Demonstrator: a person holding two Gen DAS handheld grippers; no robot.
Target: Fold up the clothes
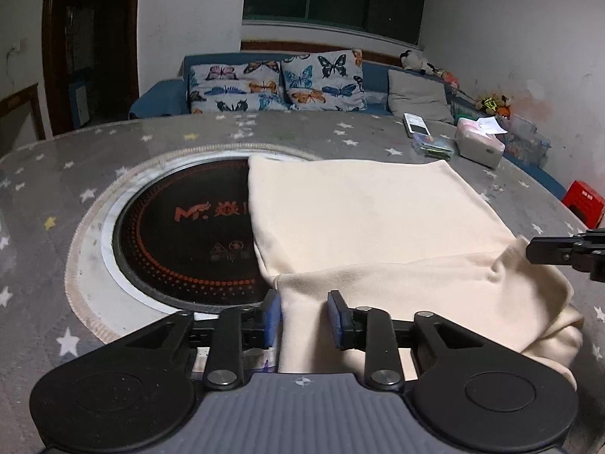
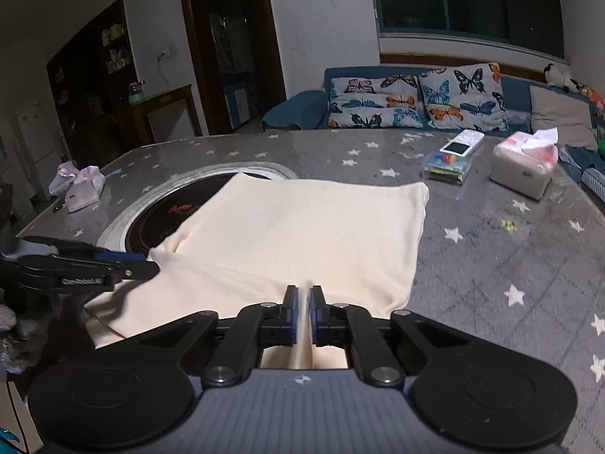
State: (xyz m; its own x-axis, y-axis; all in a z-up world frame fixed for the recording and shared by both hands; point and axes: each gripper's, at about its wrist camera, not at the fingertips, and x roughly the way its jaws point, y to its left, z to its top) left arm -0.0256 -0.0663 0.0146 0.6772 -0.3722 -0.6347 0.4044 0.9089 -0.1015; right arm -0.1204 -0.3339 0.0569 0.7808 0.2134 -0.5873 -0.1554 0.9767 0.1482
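A cream garment (image 1: 370, 212) lies partly folded on the star-print table, its far part flat over the round hotplate. My left gripper (image 1: 304, 316) has its blue pads apart, with the garment's near left edge between them. My right gripper (image 2: 302, 312) is shut on a pinched fold of the same garment (image 2: 302, 227) at its near edge. The right gripper shows in the left wrist view (image 1: 529, 249) at the cloth's right corner, and the left gripper shows in the right wrist view (image 2: 151, 266) at the cloth's left corner.
A black round hotplate (image 1: 181, 234) is set into the table (image 1: 340, 132). At the far right stand a tissue box (image 2: 523, 168), a small clear box (image 2: 446, 166) and a remote (image 2: 463, 142). A pink pack (image 2: 81, 185) lies at the left. A blue sofa (image 1: 159, 98) stands behind.
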